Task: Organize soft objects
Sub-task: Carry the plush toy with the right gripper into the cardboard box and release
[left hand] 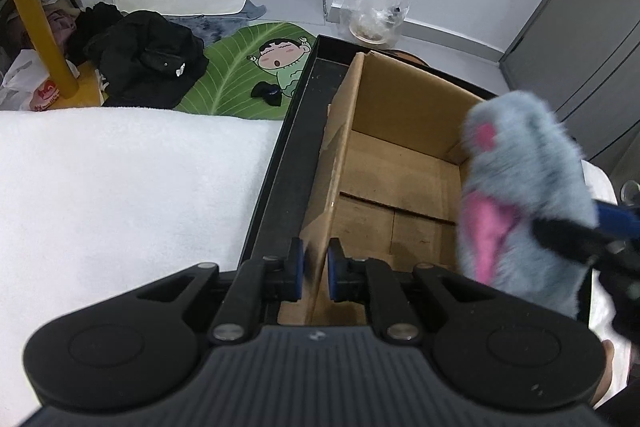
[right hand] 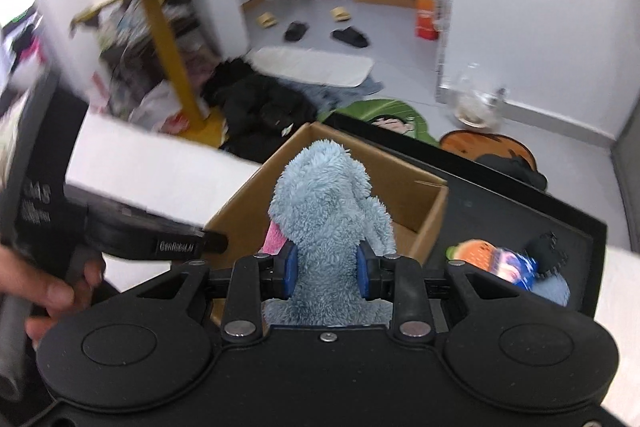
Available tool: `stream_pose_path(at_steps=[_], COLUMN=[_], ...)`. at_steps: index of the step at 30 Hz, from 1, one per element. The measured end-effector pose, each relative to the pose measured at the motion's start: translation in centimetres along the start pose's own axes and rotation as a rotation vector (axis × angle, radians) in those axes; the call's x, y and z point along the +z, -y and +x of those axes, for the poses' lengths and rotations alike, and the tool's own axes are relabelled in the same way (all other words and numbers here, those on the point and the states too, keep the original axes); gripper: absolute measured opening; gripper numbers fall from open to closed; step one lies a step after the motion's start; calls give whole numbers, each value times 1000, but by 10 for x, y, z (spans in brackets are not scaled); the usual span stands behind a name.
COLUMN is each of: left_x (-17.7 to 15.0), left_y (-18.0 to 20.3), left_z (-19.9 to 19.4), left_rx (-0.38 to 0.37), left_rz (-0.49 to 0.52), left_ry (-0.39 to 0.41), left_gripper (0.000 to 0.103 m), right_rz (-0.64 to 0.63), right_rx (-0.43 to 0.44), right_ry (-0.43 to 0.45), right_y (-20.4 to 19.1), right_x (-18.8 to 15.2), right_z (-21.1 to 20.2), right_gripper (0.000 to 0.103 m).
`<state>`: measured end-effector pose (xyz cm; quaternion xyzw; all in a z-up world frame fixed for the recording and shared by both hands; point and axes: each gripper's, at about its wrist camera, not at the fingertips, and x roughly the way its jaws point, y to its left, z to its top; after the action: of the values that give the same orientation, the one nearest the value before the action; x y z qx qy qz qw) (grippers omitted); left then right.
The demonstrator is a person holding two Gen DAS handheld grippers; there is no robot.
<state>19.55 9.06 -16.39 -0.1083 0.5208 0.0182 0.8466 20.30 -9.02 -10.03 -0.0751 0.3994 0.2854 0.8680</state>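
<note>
Plushie (right hand: 328, 211) time: the right gripper (right hand: 326, 269) has its 2 blue pads squeezed onto the middle of this fuzzy blue toy with pink bits, and it's hanging up in the air right over the open cardboard box (left hand: 400, 163). Box looks empty inside from the left wrist view. The left gripper (left hand: 315, 273) is pinched onto the near wall of that box, basically steadying it inside the black tray (left hand: 296, 147).

How I'd play it: get the toy centred over the opening before letting go, since in the left view it sits toward the box's right side. Drop lower so it doesn't bounce off the rim, then release. Leave the left clamp on so the box doesn't scoot.

Off to the right in the tray there's a burger-looking toy (right hand: 474, 254) and a colourful packet-ish thing (right hand: 516, 267), probably next in line. They're blurry, so no promises on what they are.
</note>
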Motion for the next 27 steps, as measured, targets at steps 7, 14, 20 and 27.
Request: stream_pose_path(at_steps=[7,14,20,27], left_x=[0,-2,-2,-3], left_y=[-6,-12,-10,-9], left_z=[2,2,1,0], left_rx=[-9,-31,-20,-22], left_rz=[-20,-44,-35,-21], left_ry=[6,0,5,-2], left_gripper=[11,11,12,12], right_rz=[-191,-223,-70,40], right_rx=[69,160,238,248], right_ry=[-67,-125,-228,-222], right_y=[-29,-40,-22,-6], right_x=[2,2,3,-2], right_z=[13,24,35,32], right_gripper=[29,33,49,49])
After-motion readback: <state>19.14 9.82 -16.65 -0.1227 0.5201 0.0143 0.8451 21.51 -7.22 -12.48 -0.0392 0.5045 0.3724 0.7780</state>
